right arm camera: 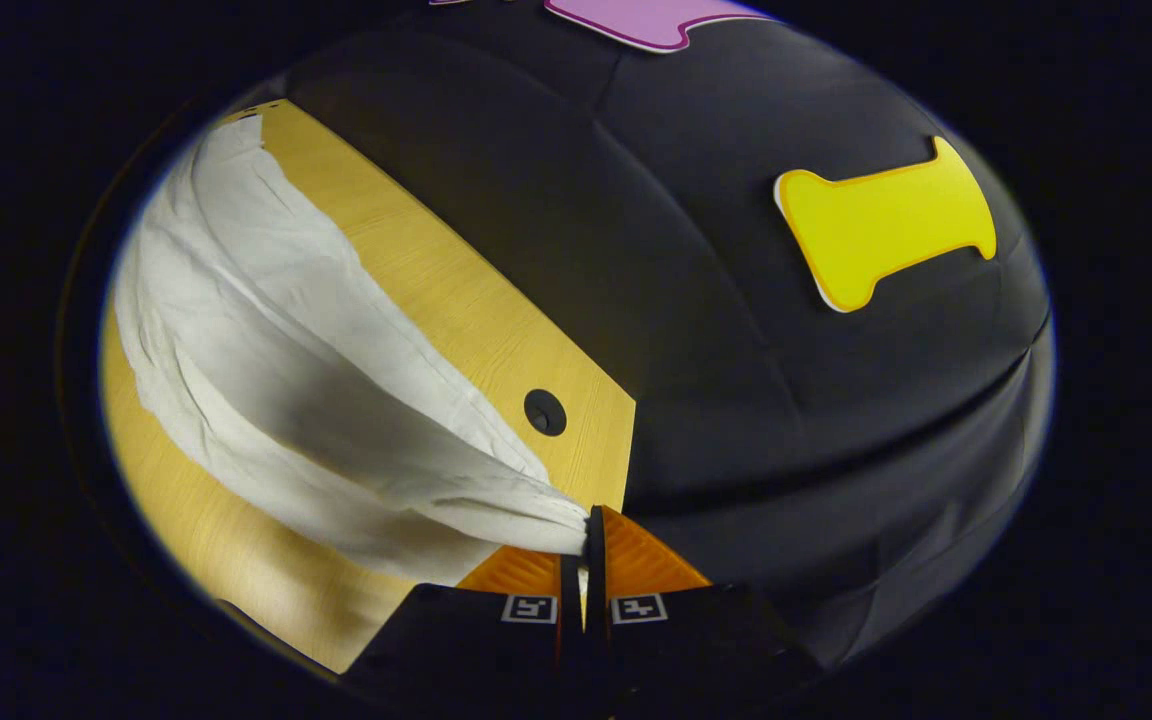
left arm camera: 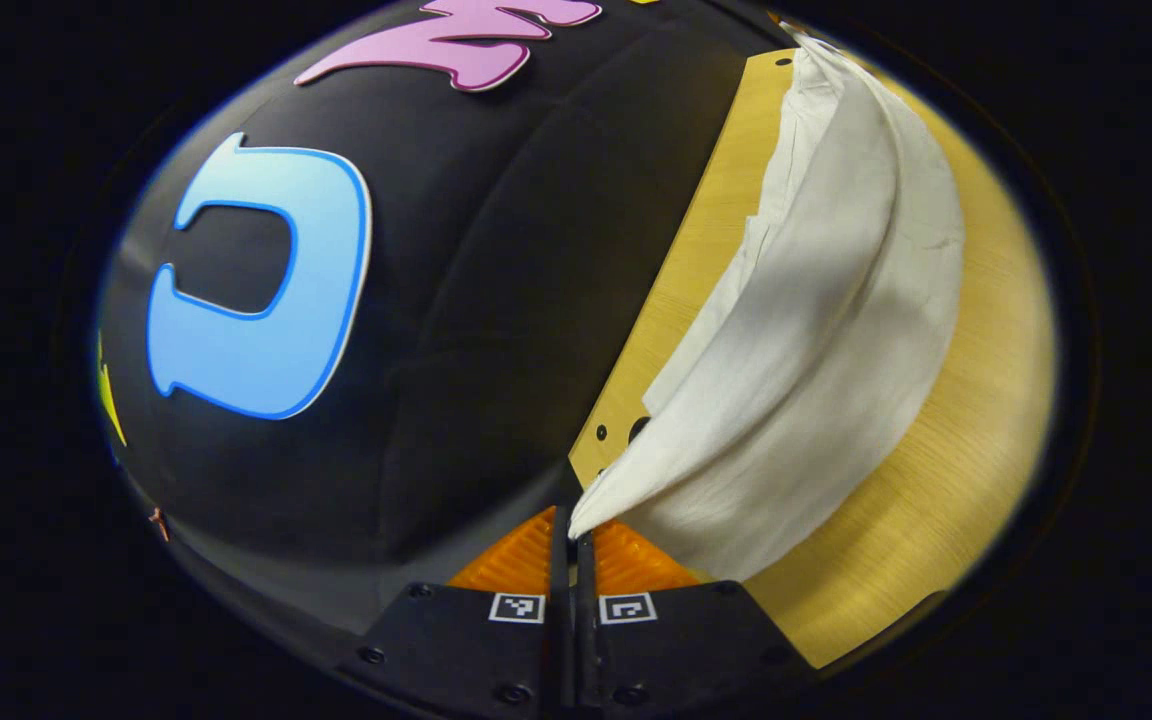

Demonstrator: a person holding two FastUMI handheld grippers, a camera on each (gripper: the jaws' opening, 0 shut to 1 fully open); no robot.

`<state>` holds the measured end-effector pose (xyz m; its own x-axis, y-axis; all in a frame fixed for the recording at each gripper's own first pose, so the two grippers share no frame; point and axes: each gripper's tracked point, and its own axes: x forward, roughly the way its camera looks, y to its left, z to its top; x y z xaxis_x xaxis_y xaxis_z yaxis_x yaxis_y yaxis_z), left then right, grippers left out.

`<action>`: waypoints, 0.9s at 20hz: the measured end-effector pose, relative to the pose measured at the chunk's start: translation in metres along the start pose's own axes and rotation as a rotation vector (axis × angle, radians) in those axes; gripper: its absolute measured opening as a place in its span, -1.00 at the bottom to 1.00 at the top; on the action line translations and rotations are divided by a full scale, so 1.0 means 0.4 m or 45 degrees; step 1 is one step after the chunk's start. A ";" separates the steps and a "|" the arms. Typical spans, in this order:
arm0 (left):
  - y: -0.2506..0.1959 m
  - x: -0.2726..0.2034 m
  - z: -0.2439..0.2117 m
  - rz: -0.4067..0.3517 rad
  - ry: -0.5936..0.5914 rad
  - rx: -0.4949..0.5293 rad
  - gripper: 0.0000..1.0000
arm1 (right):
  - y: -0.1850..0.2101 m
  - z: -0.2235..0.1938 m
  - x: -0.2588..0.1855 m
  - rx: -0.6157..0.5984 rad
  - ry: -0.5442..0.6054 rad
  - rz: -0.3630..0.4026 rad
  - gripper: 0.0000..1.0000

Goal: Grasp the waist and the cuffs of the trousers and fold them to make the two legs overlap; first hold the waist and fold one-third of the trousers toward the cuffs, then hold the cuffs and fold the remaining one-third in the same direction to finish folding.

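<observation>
Grippers, two, both engaged with one garment. Left gripper [left arm camera: 572, 540]: fingers drawn together, a gathered corner of the white trousers [left arm camera: 816, 330] pinched between them at the tips, the cloth rising off the surface into the grip; which end of the garment this is cannot be told. From the pinch the fabric fans outward as a long taut fold, then broadens and lies flat along the wooden table [left arm camera: 976, 440], running toward the far end of the tabletop. The table's long edge lies just beside the garment on the side facing the booth wall; two small dark holes [left arm camera: 636, 428] sit in the wood near that edge, close to the held corner. Bare wood shows on the other side of the trousers as well. Right gripper [right arm camera: 584, 545]: fingers likewise closed with only a slit between them, a bunched, twisted corner of the trousers [right arm camera: 266, 360] clamped at the tips and lifted clear of the table [right arm camera: 416, 270]. Outward from there the cloth spreads into creased folds, shadowed beneath the raised part, and settles on the tabletop toward its far end. One round dark hole [right arm camera: 545, 411] sits in the wood near the table's corner, just beside the lifted fabric and apart from it. Black cloth wall beyond the table edge in both views.
</observation>
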<state>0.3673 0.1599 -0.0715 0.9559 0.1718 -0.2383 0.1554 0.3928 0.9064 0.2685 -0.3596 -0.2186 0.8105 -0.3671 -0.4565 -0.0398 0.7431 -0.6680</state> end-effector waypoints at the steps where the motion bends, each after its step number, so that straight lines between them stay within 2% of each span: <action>1: -0.009 0.031 0.012 -0.015 -0.005 0.012 -0.89 | 0.002 0.002 0.018 0.032 0.011 0.006 -0.90; 4: -0.039 0.098 0.017 -0.041 0.007 0.018 -0.89 | -0.009 0.015 0.071 0.157 0.033 -0.005 -0.90; 5: -0.045 0.115 -0.002 -0.047 0.053 -0.034 -0.89 | -0.015 0.017 0.077 0.196 0.038 -0.015 -0.90; 8: -0.035 0.124 -0.005 -0.021 0.147 -0.380 -0.89 | -0.015 0.056 0.083 0.316 0.043 -0.001 -0.90; 9: -0.034 0.130 0.000 -0.027 0.168 -0.454 -0.89 | -0.013 0.054 0.079 0.342 0.054 0.005 -0.89; 10: -0.039 0.128 0.017 -0.039 0.173 -0.488 -0.89 | -0.006 0.061 0.065 0.370 0.063 0.028 -0.84; 12: -0.095 0.115 0.031 -0.123 0.208 -0.538 -0.89 | 0.018 0.058 0.052 0.469 0.107 0.106 -0.58; 13: -0.144 0.130 0.023 -0.170 0.227 -0.574 -0.78 | 0.036 0.070 0.028 0.549 0.124 0.173 -0.07; 15: -0.194 0.142 0.028 -0.201 0.226 -0.689 0.10 | 0.033 0.078 -0.022 0.676 0.134 0.189 0.96; 17: -0.214 0.126 0.028 -0.190 0.229 -0.799 0.99 | -0.030 0.109 -0.045 0.831 0.080 0.200 0.96; 18: -0.212 0.108 0.028 -0.174 0.230 -0.850 0.95 | -0.039 0.109 -0.052 0.920 0.045 0.207 0.96</action>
<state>0.3983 0.1240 -0.1547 0.8732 0.2061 -0.4416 0.0295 0.8821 0.4701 0.2779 -0.3390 -0.1731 0.8073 -0.2295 -0.5437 0.2467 0.9682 -0.0422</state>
